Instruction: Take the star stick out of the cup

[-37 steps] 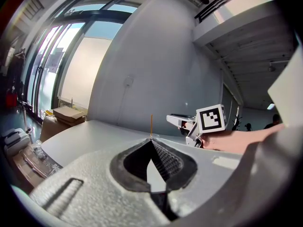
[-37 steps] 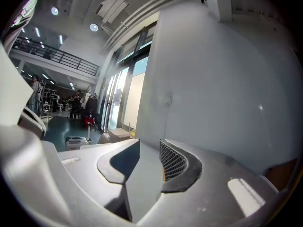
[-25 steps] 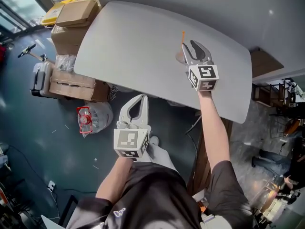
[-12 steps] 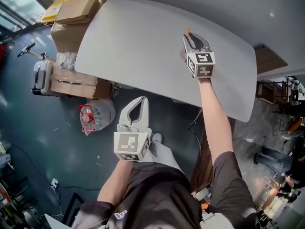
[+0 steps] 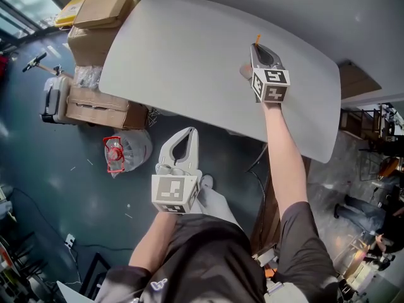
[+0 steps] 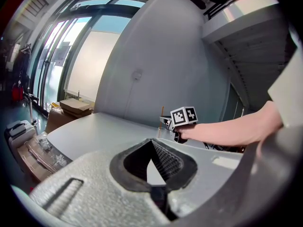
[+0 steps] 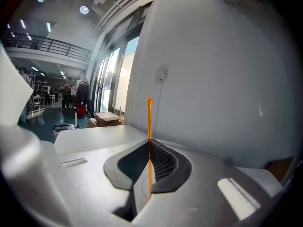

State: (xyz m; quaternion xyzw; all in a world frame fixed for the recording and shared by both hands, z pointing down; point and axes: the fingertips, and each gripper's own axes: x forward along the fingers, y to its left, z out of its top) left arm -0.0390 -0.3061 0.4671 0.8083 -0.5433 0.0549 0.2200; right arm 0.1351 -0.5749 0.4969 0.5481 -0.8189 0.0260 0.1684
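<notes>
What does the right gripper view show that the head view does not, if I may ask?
Only the right gripper view: the right gripper's jaws seen close up. They have just closed and now pinch the orange stick on its shaft, its ball tip standing above them.
Only the head view: the left gripper, held off the table; the person's right forearm; a red-trimmed item lying below.
Both: the stick, the grey table and the cardboard boxes beside it.
</notes>
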